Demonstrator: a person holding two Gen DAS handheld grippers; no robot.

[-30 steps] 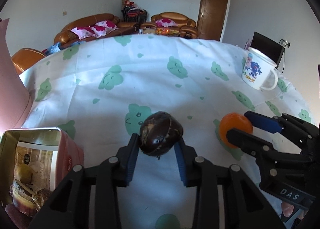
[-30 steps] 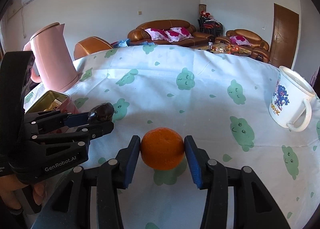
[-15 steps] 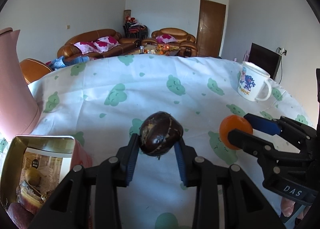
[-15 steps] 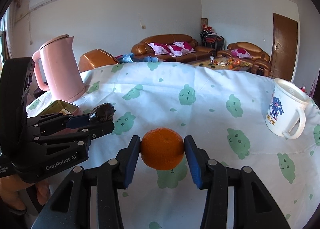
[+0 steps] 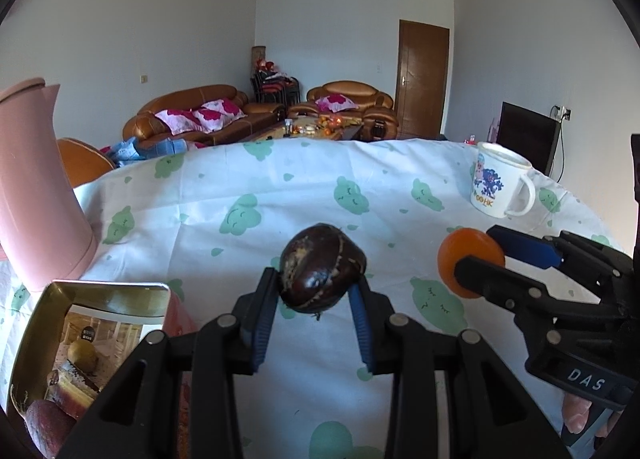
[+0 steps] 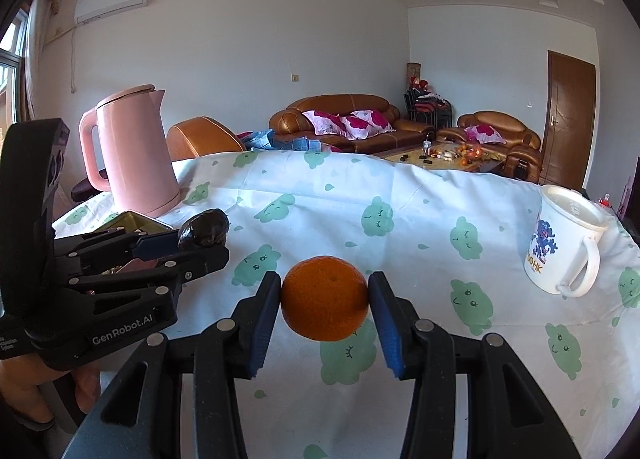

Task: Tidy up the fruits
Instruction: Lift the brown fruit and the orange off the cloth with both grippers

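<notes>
Fruit aloft on both sides: left gripper [image 5: 316,295] pinches a dark passion fruit [image 5: 322,267], right gripper [image 6: 324,299] clamps the orange [image 6: 324,297] above the tablecloth [image 6: 400,219]. Open tin [image 5: 100,299] sits down-left of the left gripper (clearly nearer that hand).

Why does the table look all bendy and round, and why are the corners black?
Both wrist views use fisheye lenses: in the left view the tablecloth edge bulges into a hump; in the right view the pink kettle leans; the lens rim blackens the corners.
</notes>
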